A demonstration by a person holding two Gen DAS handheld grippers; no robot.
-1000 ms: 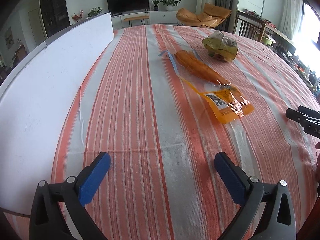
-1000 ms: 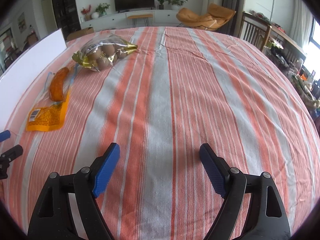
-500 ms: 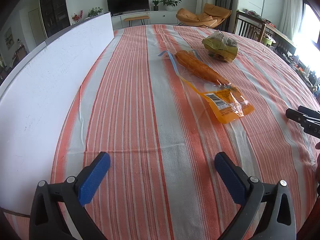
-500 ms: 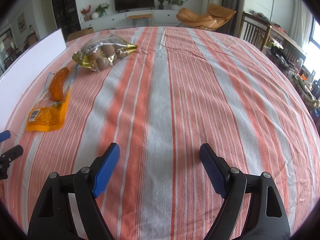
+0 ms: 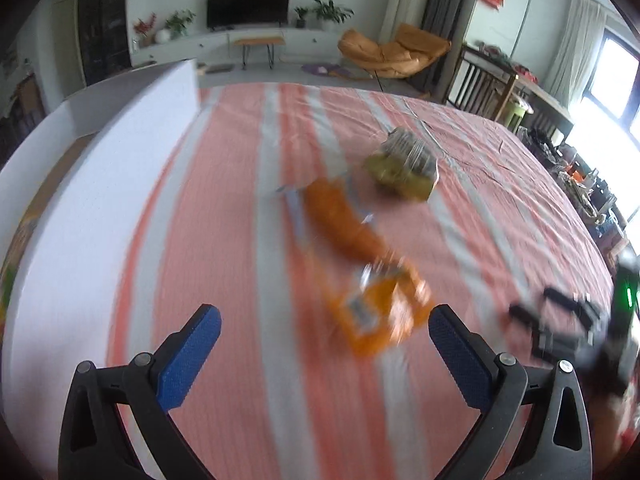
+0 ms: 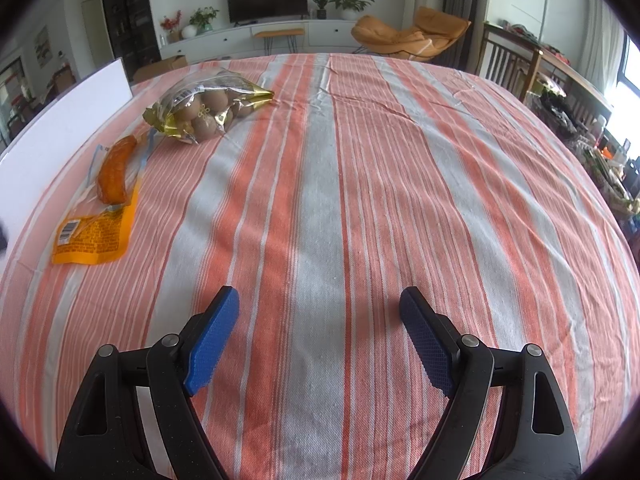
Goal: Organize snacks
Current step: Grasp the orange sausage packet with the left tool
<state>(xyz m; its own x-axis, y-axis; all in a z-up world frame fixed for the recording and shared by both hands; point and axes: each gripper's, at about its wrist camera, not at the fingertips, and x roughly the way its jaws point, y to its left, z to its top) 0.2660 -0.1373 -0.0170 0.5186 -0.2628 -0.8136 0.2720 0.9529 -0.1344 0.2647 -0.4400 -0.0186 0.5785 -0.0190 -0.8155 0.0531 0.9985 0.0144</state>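
An orange sausage snack packet (image 5: 360, 264) lies on the striped tablecloth, just ahead of my left gripper (image 5: 325, 322), which is open and empty above the cloth. The packet also shows in the right wrist view (image 6: 102, 208) at far left. A clear and gold bag of brown eggs (image 5: 404, 166) lies beyond it, and shows in the right wrist view (image 6: 204, 106) too. My right gripper (image 6: 319, 306) is open and empty over the cloth, well right of both snacks. It shows blurred in the left wrist view (image 5: 560, 320).
A tall white board (image 5: 96, 208) runs along the table's left side, also in the right wrist view (image 6: 52, 128). The striped tablecloth (image 6: 360, 160) covers the table. Chairs and clutter (image 6: 560, 92) stand off the right edge.
My left gripper has moved forward and to the right toward the orange packet, and its view is blurred. The right gripper has stayed put.
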